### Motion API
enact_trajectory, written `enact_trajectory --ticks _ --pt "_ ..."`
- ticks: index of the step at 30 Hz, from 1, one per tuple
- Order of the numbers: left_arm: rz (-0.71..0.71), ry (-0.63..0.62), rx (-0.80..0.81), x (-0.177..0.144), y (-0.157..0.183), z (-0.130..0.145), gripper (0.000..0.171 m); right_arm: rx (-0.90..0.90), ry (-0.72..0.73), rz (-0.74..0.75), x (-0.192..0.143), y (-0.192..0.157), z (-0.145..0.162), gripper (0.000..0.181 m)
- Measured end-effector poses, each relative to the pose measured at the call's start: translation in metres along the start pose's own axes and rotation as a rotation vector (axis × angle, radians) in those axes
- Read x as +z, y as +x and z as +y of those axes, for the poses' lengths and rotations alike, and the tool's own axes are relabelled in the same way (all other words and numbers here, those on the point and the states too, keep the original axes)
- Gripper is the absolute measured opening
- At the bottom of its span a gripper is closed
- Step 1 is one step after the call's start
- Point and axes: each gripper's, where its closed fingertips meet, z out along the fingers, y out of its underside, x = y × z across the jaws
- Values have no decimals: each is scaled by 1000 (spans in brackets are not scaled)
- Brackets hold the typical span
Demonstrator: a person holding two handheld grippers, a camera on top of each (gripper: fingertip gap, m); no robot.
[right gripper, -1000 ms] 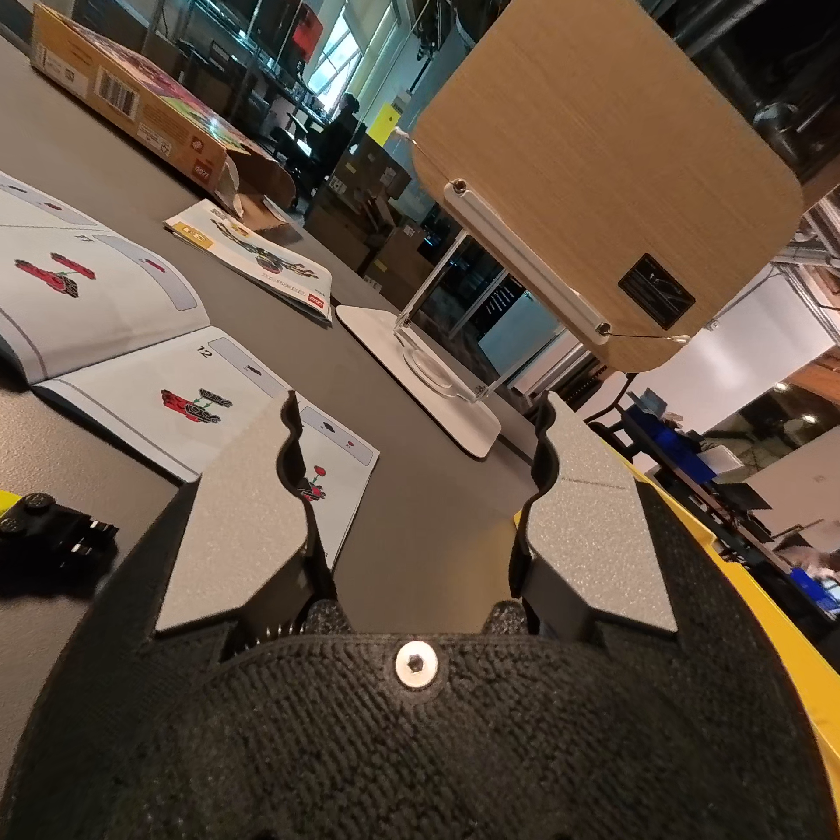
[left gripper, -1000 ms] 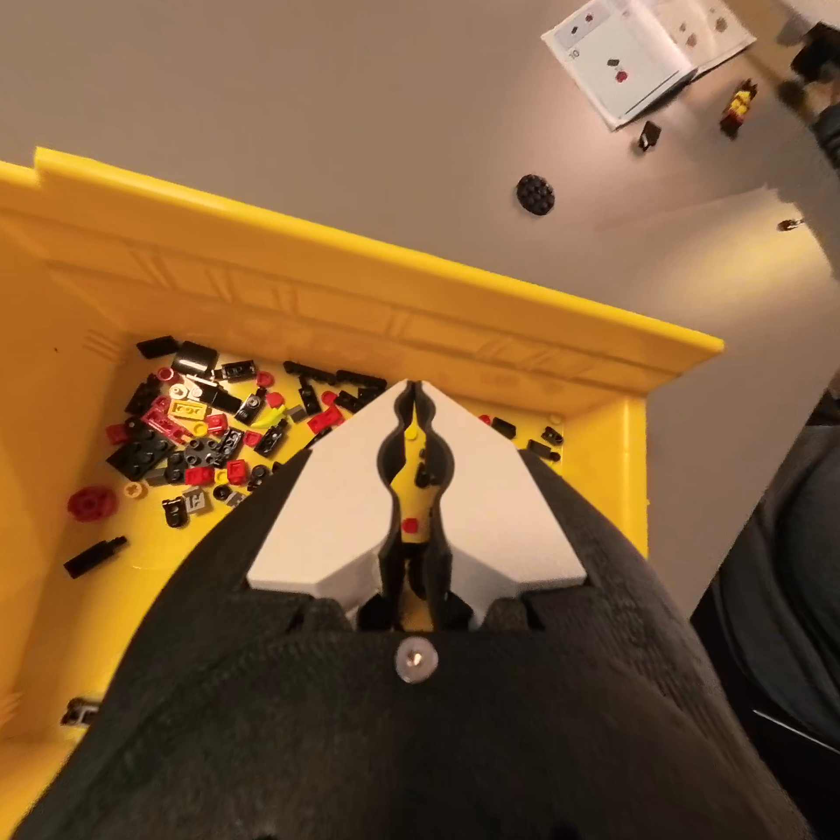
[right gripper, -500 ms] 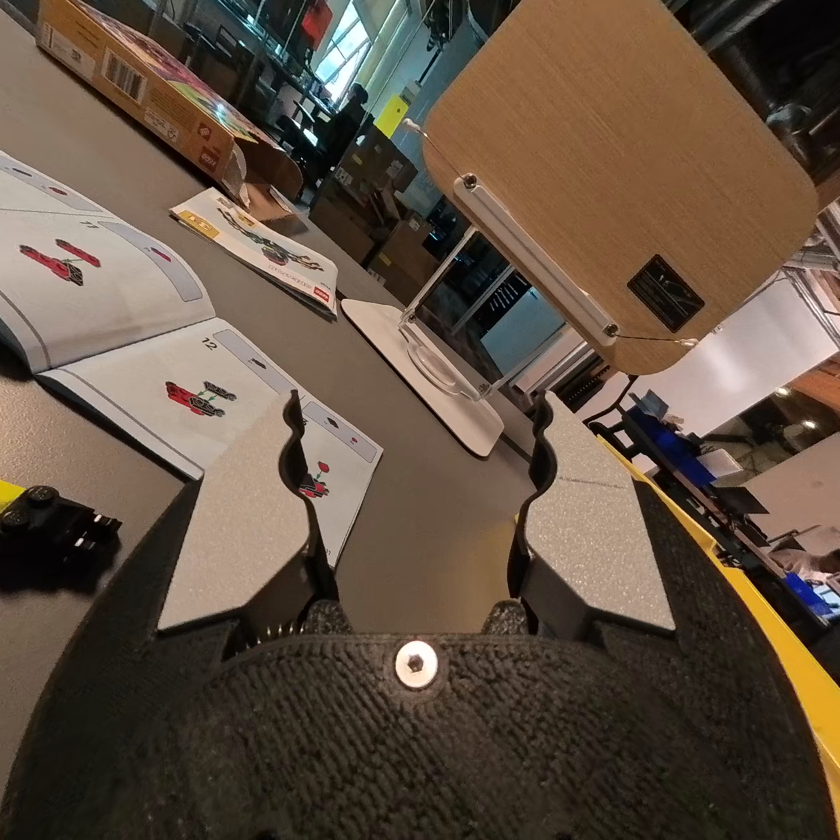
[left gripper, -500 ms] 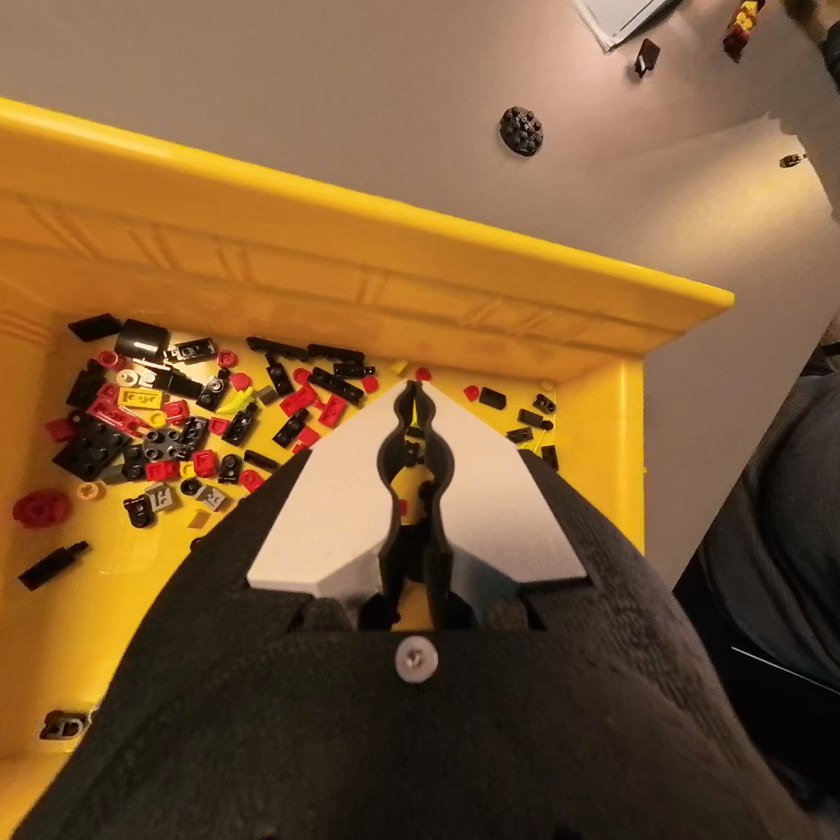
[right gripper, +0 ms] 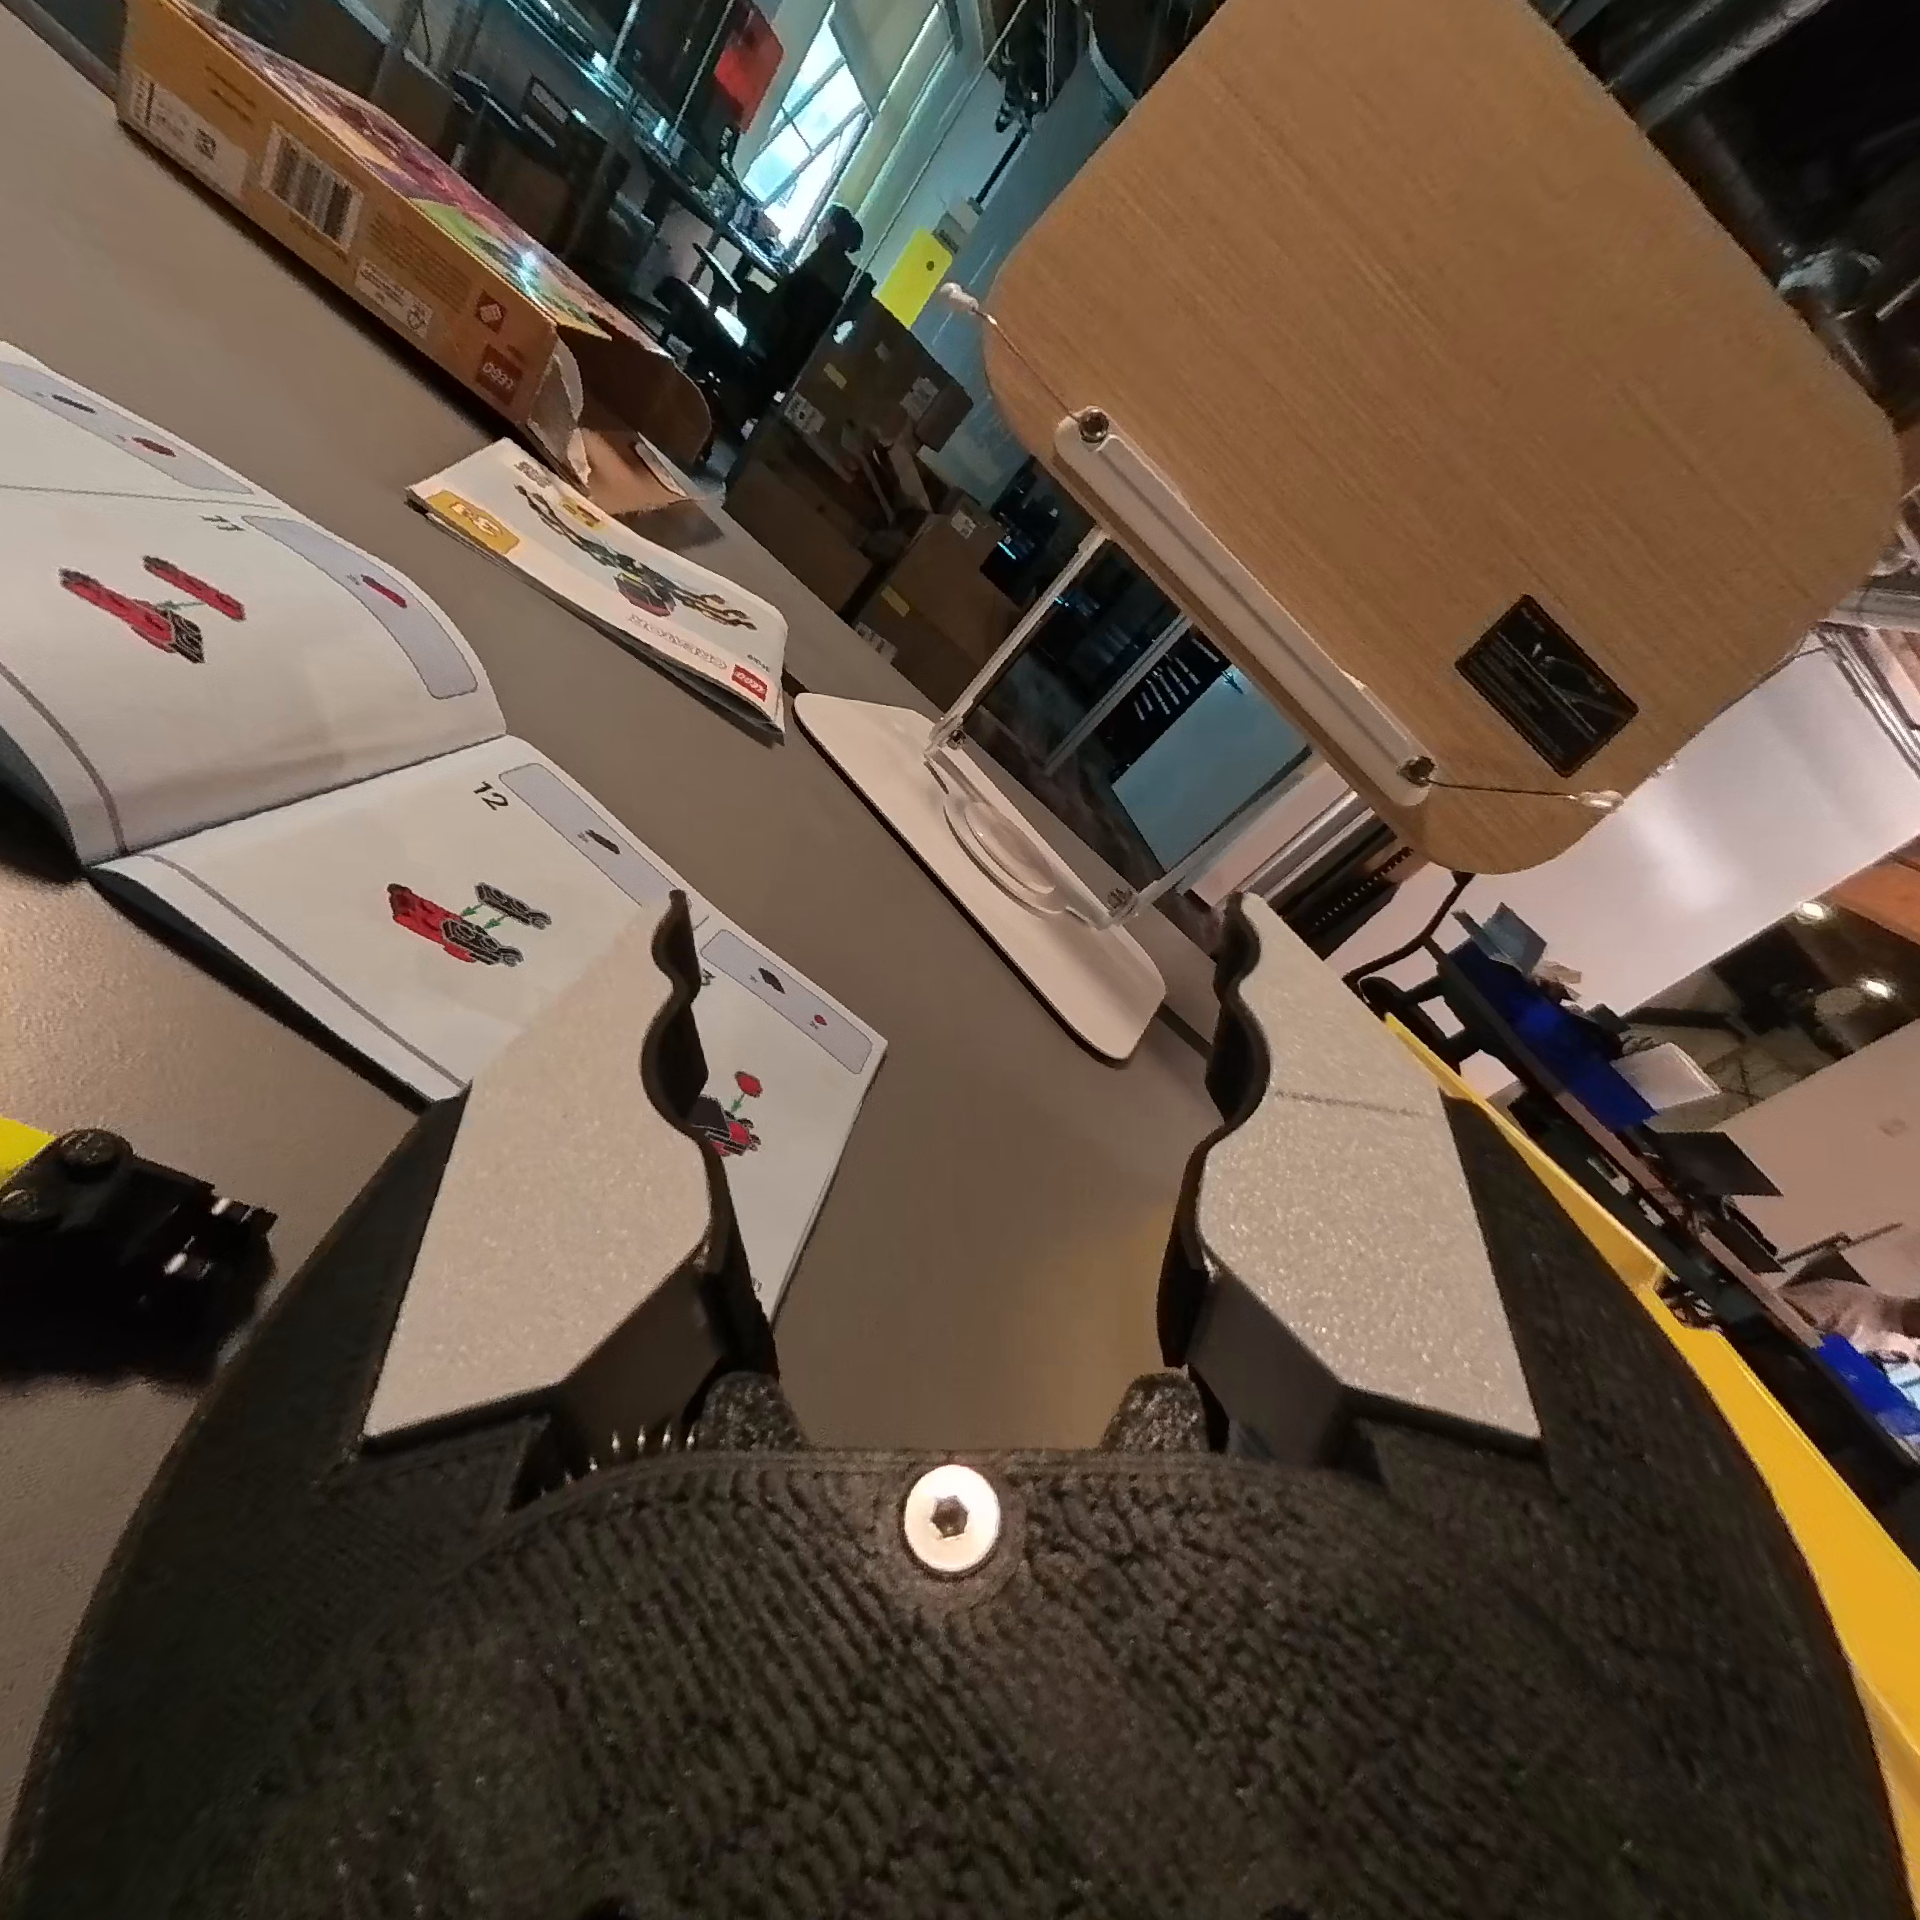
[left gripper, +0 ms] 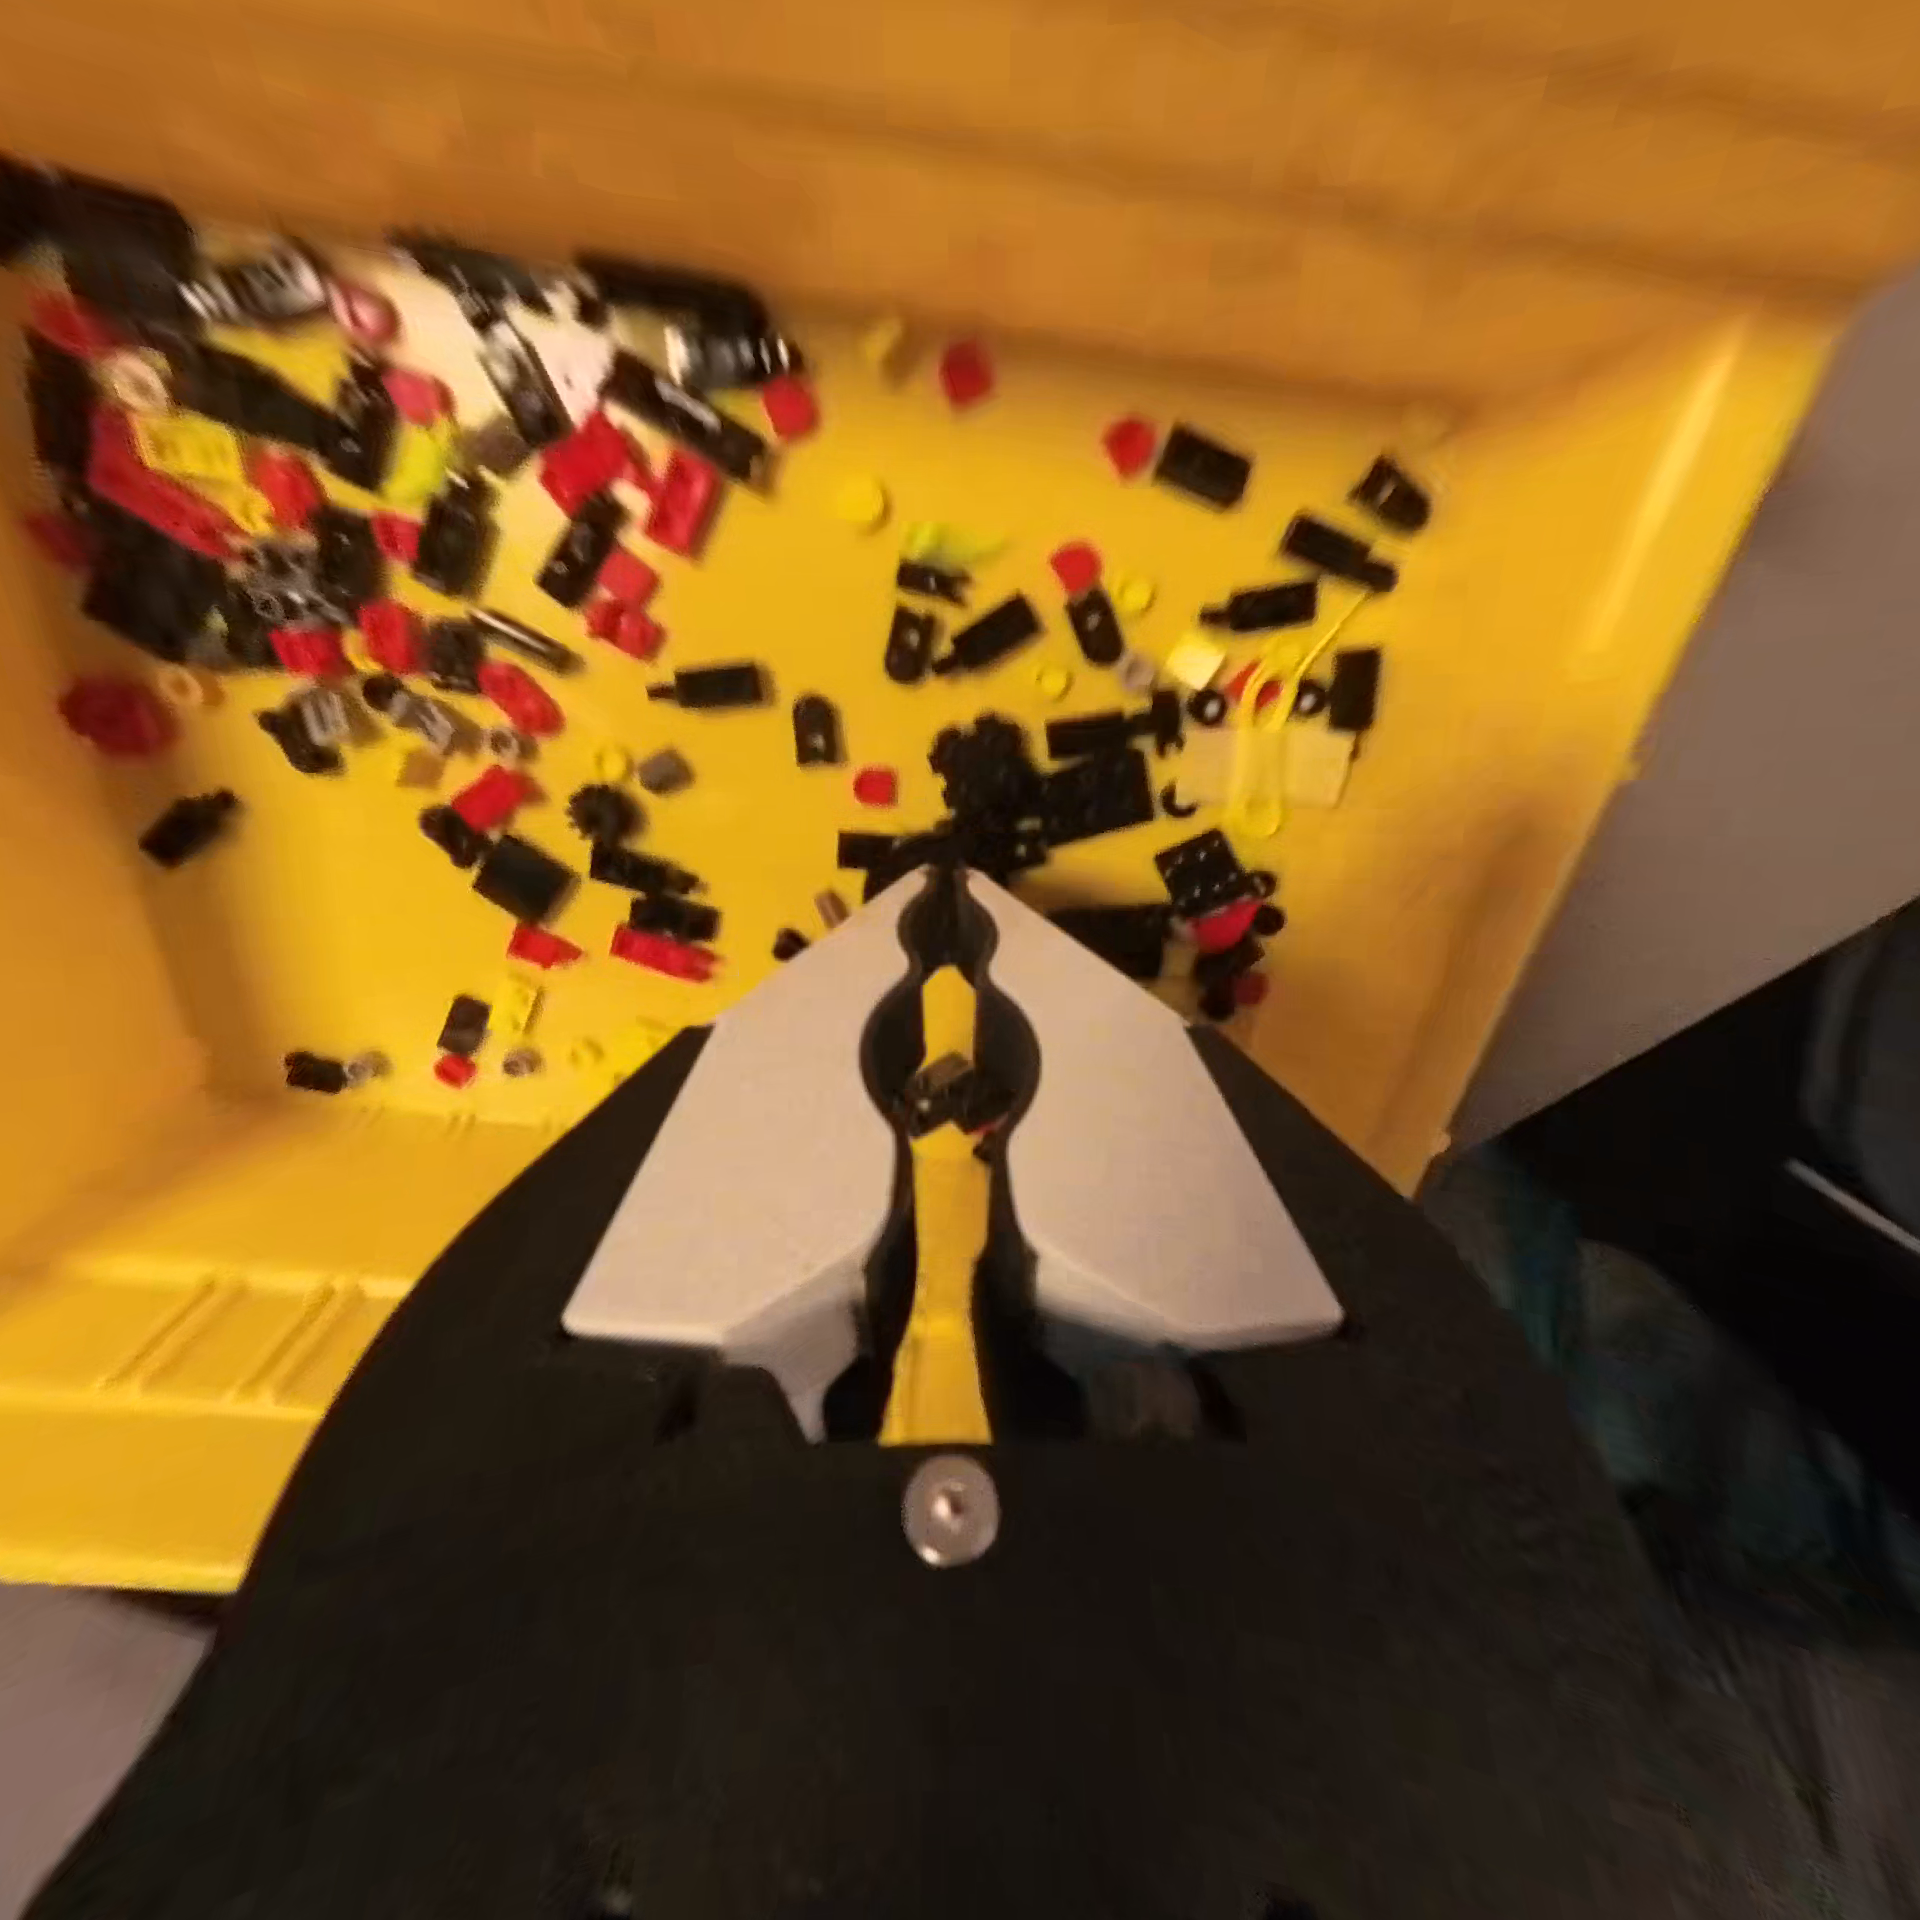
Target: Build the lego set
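Observation:
In the left wrist view, my left gripper (left gripper: 943, 883) is shut and empty, its tips over the inside of a yellow bin (left gripper: 312, 1195). The bin floor holds several loose black, red and yellow lego pieces (left gripper: 623, 582); a black cluster (left gripper: 997, 790) lies just past the tips. This view is blurred. In the right wrist view, my right gripper (right gripper: 951, 945) is open and empty, low over the grey table. An open instruction booklet (right gripper: 343, 862) lies ahead to the left. A small black lego assembly (right gripper: 114, 1205) sits on the table at the left edge.
A second booklet (right gripper: 613, 582) and an opened cardboard box (right gripper: 343, 218) lie farther back on the table (right gripper: 977, 1226). A wooden-backed panel on a white stand (right gripper: 1039, 914) rises ahead right. The yellow bin's rim (right gripper: 1714, 1382) runs along the right. A dark-clothed person (left gripper: 1714, 1403) is at right. My right fingertips sit around 60 cm from my left ones.
My left gripper has swung down and forward into the bin, so the table beyond has left the view and more pieces on the bin floor show. The right gripper has hardly moved.

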Motion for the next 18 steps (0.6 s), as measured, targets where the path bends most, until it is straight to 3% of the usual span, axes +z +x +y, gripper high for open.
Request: enact_trajectory --ticks 3,5,13,15,18 --pt "-17 -103 3 13 2 12 0 -12 -2 -9 1 -2 0 99" --pt "-30 -93 3 14 -1 9 0 -12 0 -11 0 -3 0 98" --pt "-380 -166 -24 20 -65 20 0 -15 -1 -16 0 -4 0 98" --pt "-351 -74 -72 13 -57 11 0 -15 -2 -15 0 -4 0 98" --pt "-179 64 -181 -2 -28 -1 0 -18 -5 -18 1 -4 0 98"
